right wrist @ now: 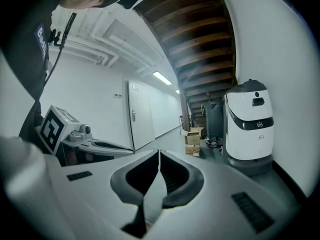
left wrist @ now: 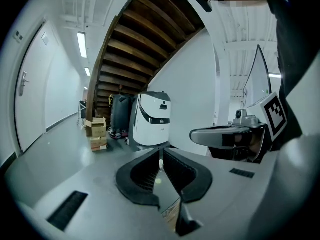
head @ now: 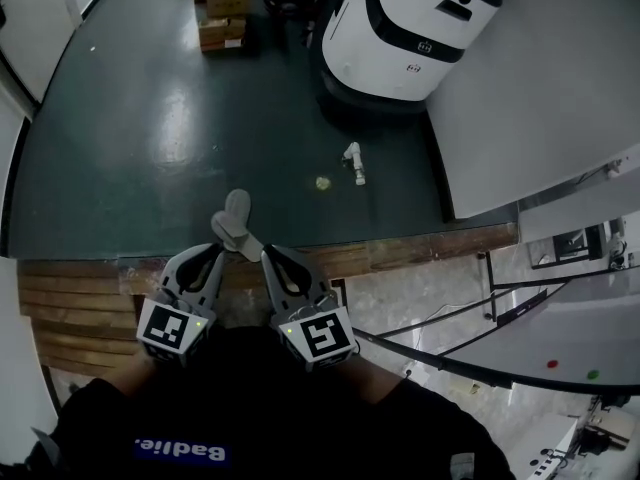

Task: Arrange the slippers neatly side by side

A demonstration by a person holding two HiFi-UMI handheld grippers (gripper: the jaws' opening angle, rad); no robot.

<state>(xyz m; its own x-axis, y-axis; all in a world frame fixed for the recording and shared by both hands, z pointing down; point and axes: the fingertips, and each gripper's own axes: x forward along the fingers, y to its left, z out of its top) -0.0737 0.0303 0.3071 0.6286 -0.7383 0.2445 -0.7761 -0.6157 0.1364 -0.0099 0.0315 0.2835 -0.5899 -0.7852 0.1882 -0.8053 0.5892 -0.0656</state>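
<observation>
Left gripper (head: 216, 260) and right gripper (head: 272, 260) are held side by side, each with its jaws pressed together on nothing. Just ahead of their tips, between the two, the grey slippers (head: 236, 224) lie on the dark floor (head: 150, 138), one overlapping the other at an angle. Farther ahead and to the right lie a small yellowish scrap (head: 322, 182) and a white object (head: 354, 163). Beyond those stands a white machine (head: 410, 28), with boxes (head: 222, 8) to its left.

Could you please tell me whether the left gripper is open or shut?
Shut: the left gripper has its black fingers touching, nothing between.
</observation>
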